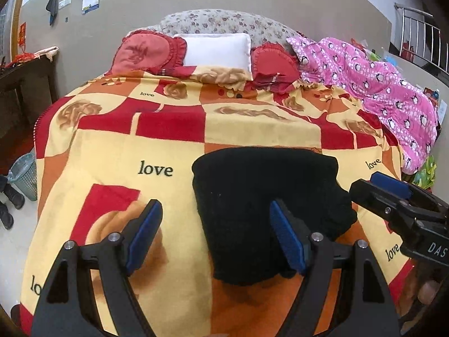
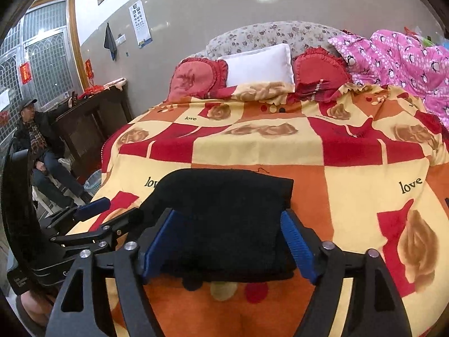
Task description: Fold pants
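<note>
Black pants [image 1: 266,196] lie folded in a compact block on the patterned blanket [image 1: 168,140] near the bed's front edge; they also show in the right wrist view [image 2: 227,224]. My left gripper [image 1: 216,233] is open and empty, its jaws straddling the block's left edge just above it. My right gripper [image 2: 227,248] is open and empty, with its jaws on either side of the block's near end. The right gripper also shows at the right of the left wrist view [image 1: 393,193], and the left gripper at the left of the right wrist view [image 2: 112,213].
Red cushions [image 1: 146,53], a white pillow [image 1: 216,50] and a pink quilt [image 1: 378,84] lie at the bed's far end. A dark cabinet [image 2: 89,123] and a seated person [image 2: 36,146] are left of the bed. A mesh bin [image 1: 23,174] stands on the floor.
</note>
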Available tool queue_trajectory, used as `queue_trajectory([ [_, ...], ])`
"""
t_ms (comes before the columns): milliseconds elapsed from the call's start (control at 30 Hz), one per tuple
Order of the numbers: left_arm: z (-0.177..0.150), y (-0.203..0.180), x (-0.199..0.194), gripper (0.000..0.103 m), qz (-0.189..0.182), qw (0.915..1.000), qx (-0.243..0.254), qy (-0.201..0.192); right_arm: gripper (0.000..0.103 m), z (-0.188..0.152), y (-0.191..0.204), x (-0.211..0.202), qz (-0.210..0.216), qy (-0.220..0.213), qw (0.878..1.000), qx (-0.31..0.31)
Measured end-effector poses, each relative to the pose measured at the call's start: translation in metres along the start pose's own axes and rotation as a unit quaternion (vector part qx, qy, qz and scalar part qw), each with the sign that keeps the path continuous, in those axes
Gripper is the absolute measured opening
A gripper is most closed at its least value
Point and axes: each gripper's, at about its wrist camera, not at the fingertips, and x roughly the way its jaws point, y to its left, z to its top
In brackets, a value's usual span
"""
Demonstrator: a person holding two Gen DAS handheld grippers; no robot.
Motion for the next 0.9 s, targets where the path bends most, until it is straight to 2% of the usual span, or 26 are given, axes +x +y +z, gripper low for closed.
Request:
queue_trajectory([
  [267,-0.001,-0.008,-0.015,0.079,0.007,0.9997,0.016,-0.018,0.086,0.0,0.004,-0.008,-0.001,-0.004,1.0,0.002],
  [900,-0.004,-0.013,-0.017,0.079,0.008,0.9996,0.022,-0.018,0.088,-0.005,0.002,0.0,-0.014,0.016,1.0,0.004],
])
